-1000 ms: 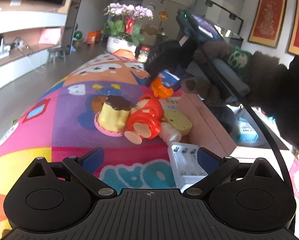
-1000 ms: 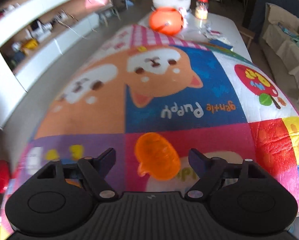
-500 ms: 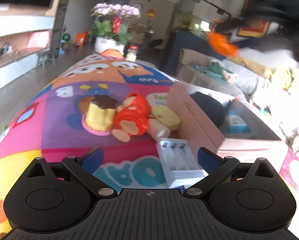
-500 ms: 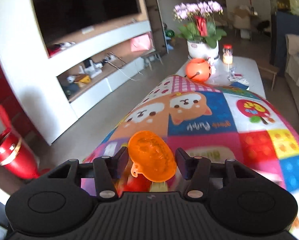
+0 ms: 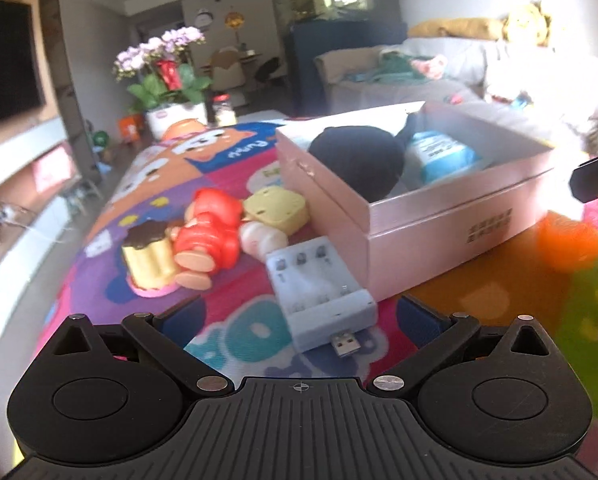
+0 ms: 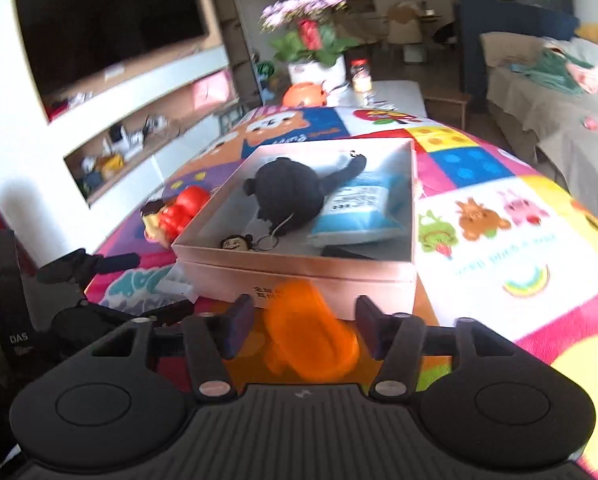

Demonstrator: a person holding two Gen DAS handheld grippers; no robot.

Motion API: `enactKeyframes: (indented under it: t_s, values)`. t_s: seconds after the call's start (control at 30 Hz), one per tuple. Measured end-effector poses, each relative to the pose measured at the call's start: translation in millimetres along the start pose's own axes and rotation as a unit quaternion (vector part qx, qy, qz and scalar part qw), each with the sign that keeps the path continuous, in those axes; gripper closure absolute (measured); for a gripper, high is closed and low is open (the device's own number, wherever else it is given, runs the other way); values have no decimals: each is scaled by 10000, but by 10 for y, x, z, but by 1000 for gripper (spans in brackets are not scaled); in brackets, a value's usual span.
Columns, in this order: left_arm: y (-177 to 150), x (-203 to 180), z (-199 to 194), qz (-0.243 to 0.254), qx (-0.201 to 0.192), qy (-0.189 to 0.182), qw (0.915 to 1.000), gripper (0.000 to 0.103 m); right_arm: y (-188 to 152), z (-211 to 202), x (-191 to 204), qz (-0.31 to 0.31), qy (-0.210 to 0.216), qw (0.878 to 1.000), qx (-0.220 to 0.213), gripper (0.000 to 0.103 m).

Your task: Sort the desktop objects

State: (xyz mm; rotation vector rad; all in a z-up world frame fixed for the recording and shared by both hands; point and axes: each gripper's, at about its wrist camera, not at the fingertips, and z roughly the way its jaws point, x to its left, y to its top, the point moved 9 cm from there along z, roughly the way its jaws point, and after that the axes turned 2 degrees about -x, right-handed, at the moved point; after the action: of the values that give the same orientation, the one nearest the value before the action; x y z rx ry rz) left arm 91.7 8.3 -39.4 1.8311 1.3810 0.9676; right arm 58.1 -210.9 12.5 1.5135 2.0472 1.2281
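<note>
My right gripper (image 6: 303,320) hangs just in front of the pink box (image 6: 299,276). A blurred orange toy (image 6: 311,336) sits loose between its opening jaws, and the pads do not press on it. The left wrist view shows the same orange toy (image 5: 567,244) as a blur beside the pink box (image 5: 439,216). My left gripper (image 5: 301,314) is open, with the plug end of a white battery charger (image 5: 319,292) between its fingertips. A pudding toy (image 5: 149,256), a red figure (image 5: 207,236) and a yellow toy (image 5: 275,208) lie left of the box.
The box holds a black plush (image 6: 291,196), a blue packet (image 6: 359,208) and a small keychain figure (image 6: 235,243). The colourful mat (image 6: 499,220) covers the table. A flower pot (image 6: 315,68), an orange bucket (image 6: 303,94) and a jar (image 6: 361,76) stand at the far end.
My right gripper closed on the orange toy, carried it from the mat's far part to the front of the box, and its jaws have widened. The left gripper rolled and moved closer to the charger.
</note>
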Motion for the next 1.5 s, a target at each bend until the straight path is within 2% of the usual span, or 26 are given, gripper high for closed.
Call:
enactKeyframes:
  t_s: [0.1,0.2,0.27,0.33,0.43,0.47,0.5,0.57,0.63,0.67,0.77,0.83,0.9,0.93,1.0,1.07,1.17,1.33,1.4,1.43,1.5]
  values:
    - [-6,10,10,104,64,215,9997,0,-94,24,-46,208,0,9994,-283,20]
    - [-11,53,15,168,185,441,9987,0,-244,75,-100,418,20,9985,-355,15]
    - [-37,122,10,287,248,622,9973,0,-343,131,-169,528,-124,9980,-336,14]
    - [-57,264,-1,382,295,980,9940,0,-434,172,-225,509,-260,9978,-323,12]
    - [-88,551,-32,442,347,1751,9829,0,-501,204,-281,633,-257,9973,-259,8]
    - [-102,644,-40,331,366,1852,9815,0,-482,198,-279,644,-224,9972,-301,2]
    - [-116,702,-55,134,378,1753,9837,0,-480,204,-273,643,-224,9971,-326,0]
    - [-139,728,-62,-399,472,1098,9920,0,-495,213,-242,558,-239,9976,-323,0]
    - [-136,700,-38,-738,556,609,9939,0,-501,227,-219,502,-231,9980,-318,0]
    - [-128,678,-12,-747,580,556,9940,0,-504,231,-216,494,-234,9981,-302,0]
    - [-81,652,119,-514,560,708,9946,0,-515,233,-230,524,-245,9980,-249,0]
    - [-61,669,220,-608,614,715,9937,1,-520,242,-234,542,-262,9979,-223,0]
    - [-38,682,281,-760,639,572,9934,20,-529,252,-230,532,-284,9980,-204,0]
    - [-24,676,279,-778,630,501,9937,26,-532,259,-227,527,-288,9980,-190,0]
    - [-16,621,243,-640,611,487,9949,47,-529,277,-224,532,-299,9980,-165,0]
    - [-41,537,170,-357,579,466,9966,50,-532,283,-225,539,-304,9980,-153,0]
    - [-130,386,-44,-259,581,220,9977,50,-538,272,-232,536,-310,9980,-150,0]
    - [-309,-26,-498,9,670,-837,9942,49,-539,271,-233,531,-312,9980,-150,0]
    - [-359,-134,-611,227,657,-977,9928,46,-538,269,-233,534,-310,9980,-150,0]
    - [-372,-150,-630,389,615,-903,9933,42,-540,270,-233,531,-313,9980,-149,0]
    - [-382,-114,-626,639,561,-661,9942,21,-545,272,-230,523,-325,9980,-147,0]
